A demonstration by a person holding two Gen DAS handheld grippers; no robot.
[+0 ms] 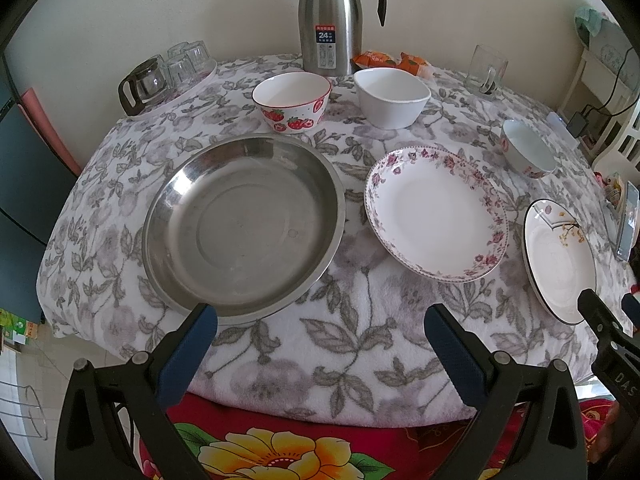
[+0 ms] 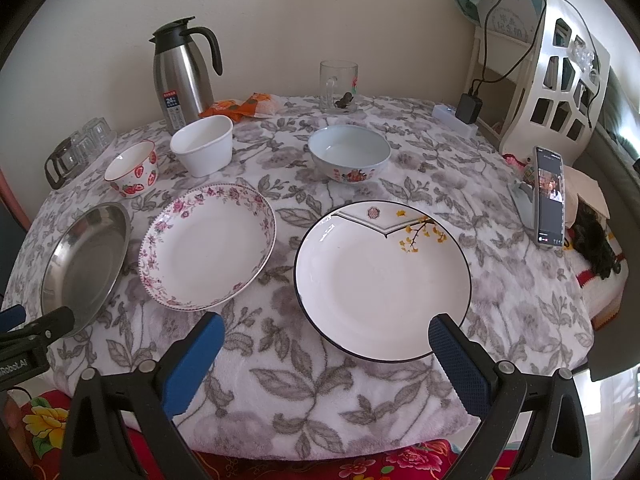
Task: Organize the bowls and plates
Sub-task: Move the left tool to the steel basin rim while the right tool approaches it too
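On the flowered tablecloth lie a steel plate [image 1: 244, 224] [image 2: 84, 264], a pink-flowered plate [image 1: 436, 212] [image 2: 208, 246] and a black-rimmed white plate [image 2: 382, 280] [image 1: 558, 260]. Behind them stand a strawberry bowl [image 1: 292, 100] [image 2: 132, 172], a plain white bowl [image 1: 392, 96] [image 2: 202, 144] and a pale blue bowl [image 2: 348, 152] [image 1: 526, 148]. My left gripper [image 1: 320, 324] is open and empty at the table's near edge, in front of the steel plate. My right gripper [image 2: 326, 336] is open and empty; its right finger overlaps the black-rimmed plate's near rim.
A steel thermos jug [image 1: 330, 20] [image 2: 180, 76], orange snack packets [image 2: 240, 108] and a glass mug [image 2: 338, 86] stand at the back. A tray of glasses [image 1: 168, 76] is back left. A phone on a stand [image 2: 550, 196] and a white rack [image 2: 556, 72] are at the right.
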